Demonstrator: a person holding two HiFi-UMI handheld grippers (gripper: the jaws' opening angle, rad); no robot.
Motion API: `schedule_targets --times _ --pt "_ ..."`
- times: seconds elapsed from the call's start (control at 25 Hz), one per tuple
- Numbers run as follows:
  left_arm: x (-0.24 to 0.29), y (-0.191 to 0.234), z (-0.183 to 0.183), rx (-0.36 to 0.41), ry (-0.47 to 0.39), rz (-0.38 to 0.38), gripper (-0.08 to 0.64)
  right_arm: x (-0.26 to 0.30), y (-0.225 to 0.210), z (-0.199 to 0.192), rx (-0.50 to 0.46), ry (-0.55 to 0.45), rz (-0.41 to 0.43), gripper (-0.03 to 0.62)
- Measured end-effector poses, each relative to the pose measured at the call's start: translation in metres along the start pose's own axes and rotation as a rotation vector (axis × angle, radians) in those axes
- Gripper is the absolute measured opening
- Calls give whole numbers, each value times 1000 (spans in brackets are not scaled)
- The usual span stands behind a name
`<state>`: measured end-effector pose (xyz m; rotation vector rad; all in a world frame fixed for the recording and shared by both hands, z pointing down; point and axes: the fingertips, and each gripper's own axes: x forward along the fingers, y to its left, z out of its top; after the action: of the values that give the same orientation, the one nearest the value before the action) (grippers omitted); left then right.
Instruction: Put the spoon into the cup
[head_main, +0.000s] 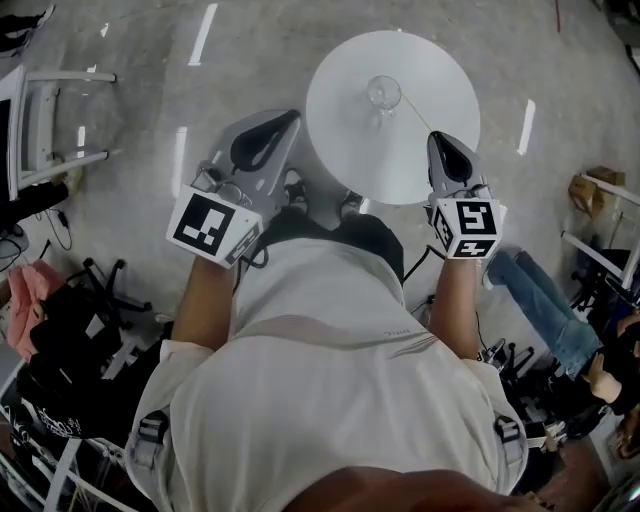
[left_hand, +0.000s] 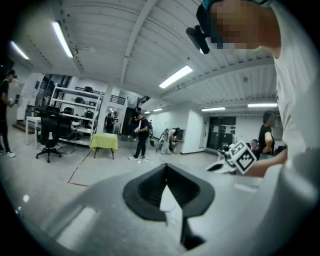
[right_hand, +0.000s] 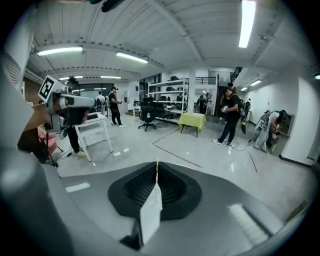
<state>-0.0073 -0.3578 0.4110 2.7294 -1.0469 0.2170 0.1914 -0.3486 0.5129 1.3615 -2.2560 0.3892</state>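
A clear glass cup (head_main: 381, 93) stands upright near the middle of the round white table (head_main: 345, 140). A thin, long spoon (head_main: 417, 112) runs from the cup's rim to the tip of my right gripper (head_main: 437, 138). In the right gripper view a thin yellowish sliver of the spoon (right_hand: 157, 166) pokes out between the closed jaws of the right gripper (right_hand: 157, 172). My left gripper (head_main: 285, 122) hovers at the table's left edge, shut and empty, and its jaws meet in the left gripper view (left_hand: 166, 167). Neither gripper view shows the cup.
A white rack (head_main: 50, 110) stands on the floor at the left, with dark chairs and clutter (head_main: 70, 310) below it. A seated person's legs (head_main: 545, 300) are at the right. People, a yellow-covered table (right_hand: 192, 119) and shelves stand farther off in the hall.
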Motion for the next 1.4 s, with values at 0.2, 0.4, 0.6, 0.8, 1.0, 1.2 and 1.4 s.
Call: schedule_targets --times 0.2,0.4,0.6,0.8,1.0,1.2,1.4 --pt "22 -4 -6 -17 21 65 2 45 -20 -36 -18 104 72 14" --pt "28 -4 -15 -44 42 111 2 97 -22 -69 -71 190 103 14" --pt "22 3 -18 -51 64 147 2 131 -20 -91 -72 260 134 14" --pt "9 16 -20 -55 68 164 2 149 -10 -97 -64 296 151 15" --pt "1 22 -20 -54 67 158 2 149 2 -90 -69 293 161 103" --pt "-13 24 -5 -26 35 118 2 114 7 -28 -48 124 98 100" --pt "-17 13 29 18 -19 45 2 48 -3 43 -10 -72 12 80"
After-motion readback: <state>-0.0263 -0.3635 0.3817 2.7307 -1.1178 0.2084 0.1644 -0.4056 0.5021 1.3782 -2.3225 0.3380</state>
